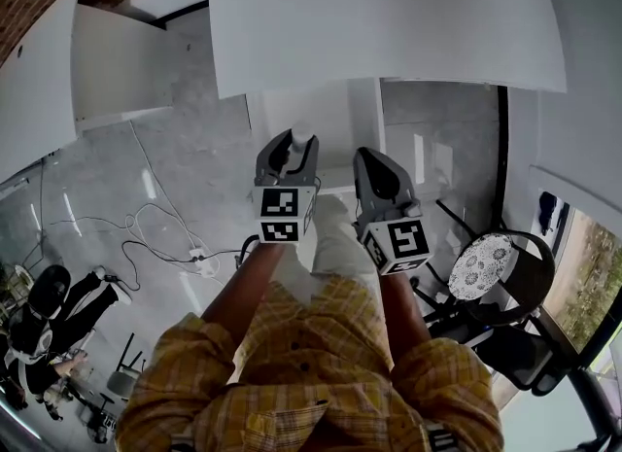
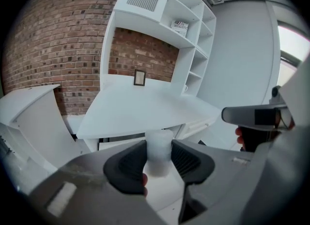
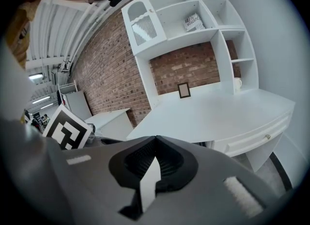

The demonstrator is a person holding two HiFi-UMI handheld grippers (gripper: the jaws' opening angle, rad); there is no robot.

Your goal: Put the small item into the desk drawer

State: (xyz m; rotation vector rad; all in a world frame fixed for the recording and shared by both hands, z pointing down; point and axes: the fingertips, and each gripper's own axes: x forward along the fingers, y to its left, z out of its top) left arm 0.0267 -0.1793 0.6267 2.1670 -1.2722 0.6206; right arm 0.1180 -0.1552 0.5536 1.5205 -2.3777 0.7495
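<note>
1. White and frosted, the small item (image 2: 159, 144) is clamped between the pads of the left gripper (image 2: 159, 158) and is held up in front of the desk (image 2: 145, 108), short of its front edge.
2. The right gripper (image 3: 155, 160) is seen with its jaws closed together on nothing.
3. The carrying step is judged to be in hand. The drawer (image 3: 252, 141) under the desktop is shut, so it must be pulled open first, probably by the free gripper.
4. Print is seen on a book (image 3: 193, 22) shelved above the desk, but it cannot be read.
</note>
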